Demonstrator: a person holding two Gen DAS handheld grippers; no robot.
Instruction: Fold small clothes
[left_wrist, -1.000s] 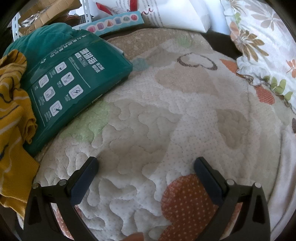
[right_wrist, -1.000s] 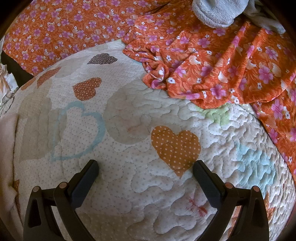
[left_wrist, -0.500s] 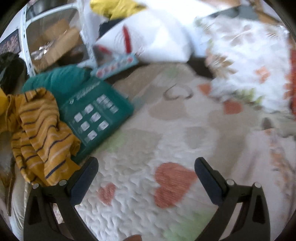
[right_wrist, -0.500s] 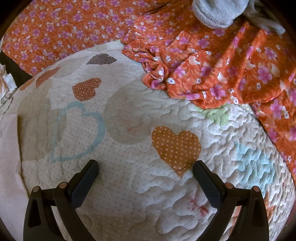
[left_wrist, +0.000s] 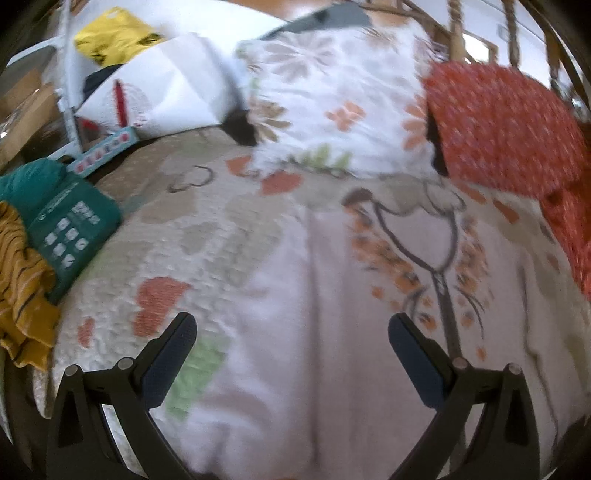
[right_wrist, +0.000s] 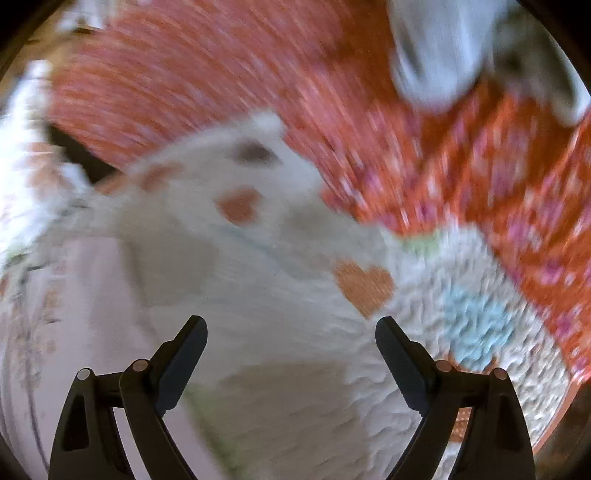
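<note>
A pale pink small garment with a tree print lies flat on the heart-patterned quilt. My left gripper hovers over its near part, open, with nothing between its fingers. In the blurred right wrist view the same garment shows at the left edge. My right gripper hangs above the bare quilt; its jaws are closing slightly but still stand wide, and nothing is between them. A yellow striped garment lies crumpled at the far left.
A green package lies beside the yellow garment. A white floral pillow and an orange flowered cloth border the far side of the quilt. The orange cloth and a grey plush item fill the right wrist view's top.
The left gripper rose and swung right, so the pink garment came into view and the green package slid left. The right gripper rose, its view blurred, and its jaws narrowed a little.
</note>
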